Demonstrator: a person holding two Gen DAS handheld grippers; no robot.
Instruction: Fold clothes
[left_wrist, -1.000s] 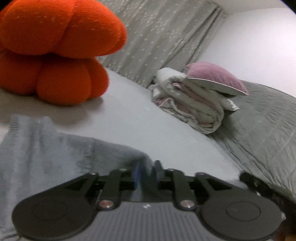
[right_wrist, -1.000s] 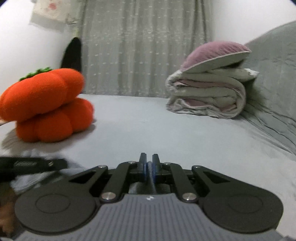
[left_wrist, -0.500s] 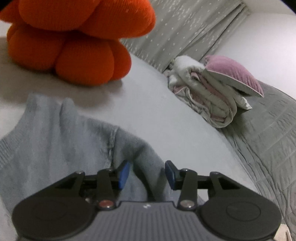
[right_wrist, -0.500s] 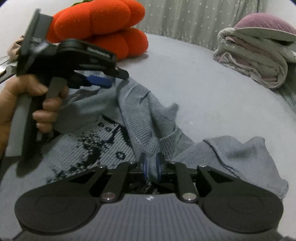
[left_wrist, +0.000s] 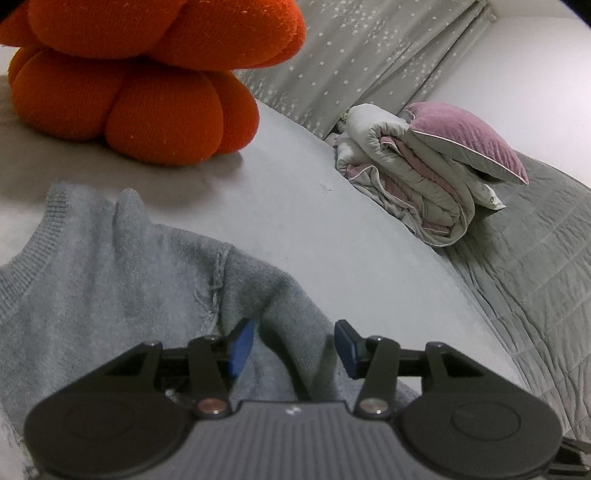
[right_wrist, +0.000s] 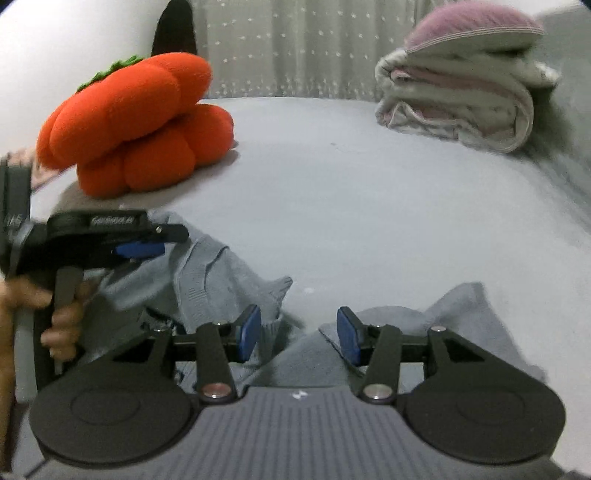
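Grey knit sweater (left_wrist: 110, 280) lies rumpled on the bed (left_wrist: 303, 206), on the near side of the orange cushion (left_wrist: 147, 92) and apart from it. Left tongs (left_wrist: 293, 347): jaws opening, a raised fold of knit stands between the blue pads, not pressed. Right tongs (right_wrist: 299, 332): jaws opening too, over a dip in the sweater, cloth bunched up to either side, nothing pinched. Judgement: the knit is soft, light and limp, with no stiffness to carry a shape; it will sag and stretch from any single grip point and drag on the bed rather than slide. Not fragile, though loose stitches at the seam (left_wrist: 216, 280) could snag. Best holds look like the ribbed hem (left_wrist: 18, 273) or the seam, where the cloth is thicker, one tong at each corner, lifted together.
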